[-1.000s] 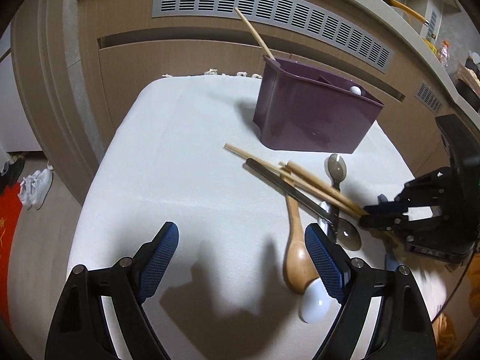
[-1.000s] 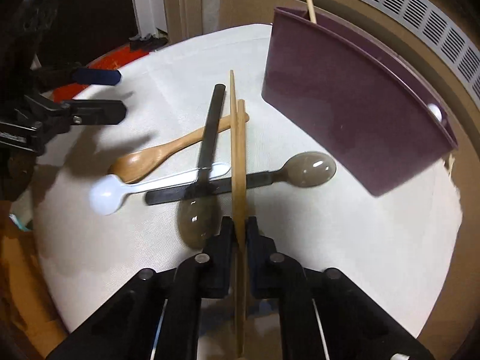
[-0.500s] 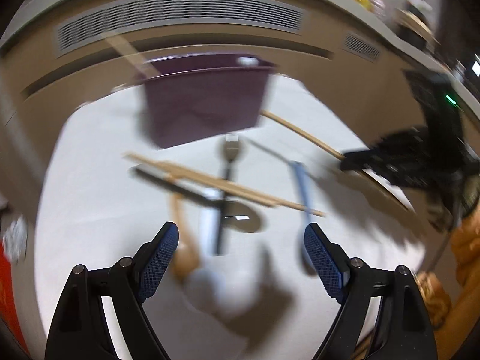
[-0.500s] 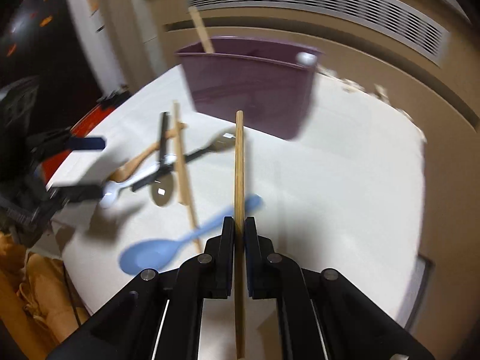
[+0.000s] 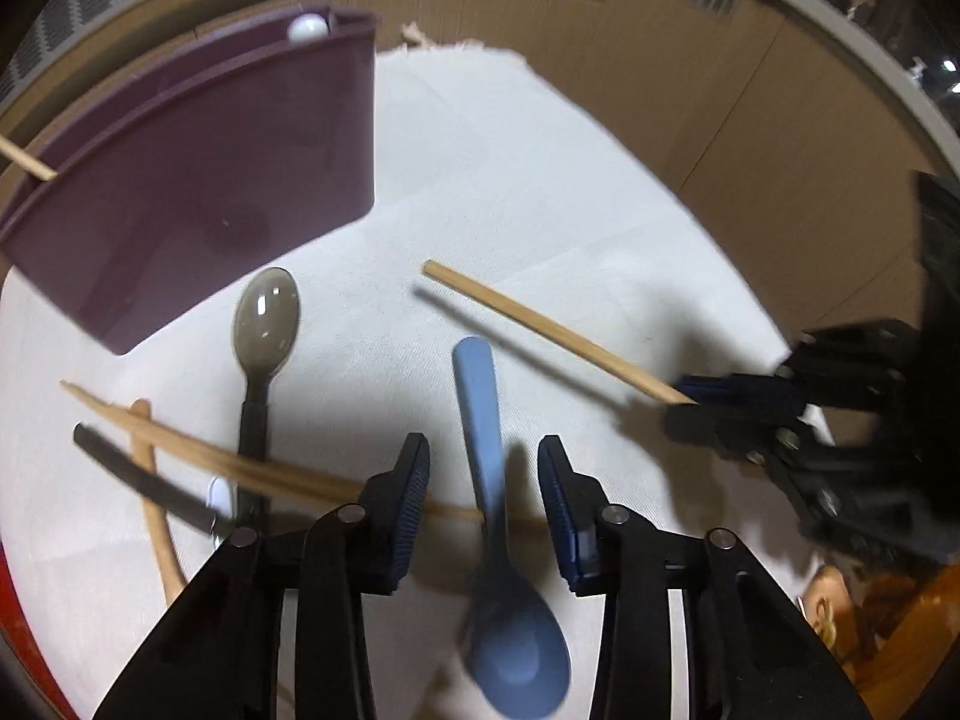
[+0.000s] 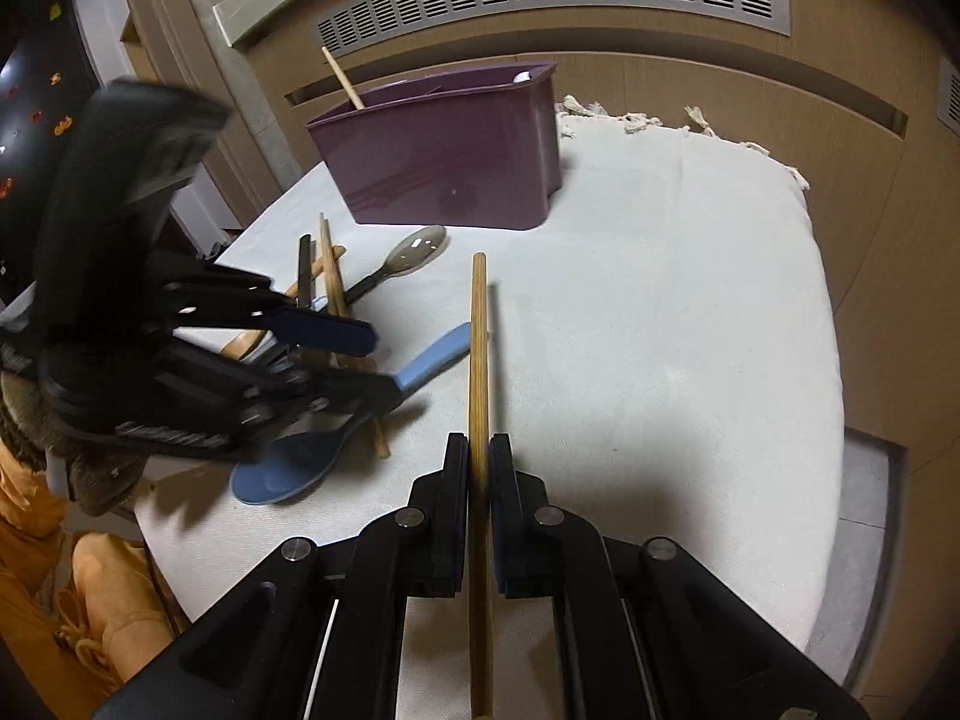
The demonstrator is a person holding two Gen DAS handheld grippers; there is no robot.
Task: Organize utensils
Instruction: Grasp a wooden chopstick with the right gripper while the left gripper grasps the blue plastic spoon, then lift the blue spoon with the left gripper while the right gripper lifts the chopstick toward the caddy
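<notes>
The left hand-held gripper [image 5: 483,480] sits at the lower middle of the left wrist view, its jaws closing around the handle of the blue spoon [image 5: 501,570], which lies between the pads; they do not yet press on it. The spoon rests on the white cloth [image 5: 540,180] covering the counter. At the right edge of that view, the right hand-held gripper [image 5: 690,411] is clamped narrow on a wooden chopstick [image 5: 552,330] that slants toward the centre. The purple utensil bin [image 5: 198,180] stands at the upper left. Below it lie a grey spoon [image 5: 264,324], a pair of chopsticks [image 5: 228,462] and a wooden spoon [image 5: 153,498].
</notes>
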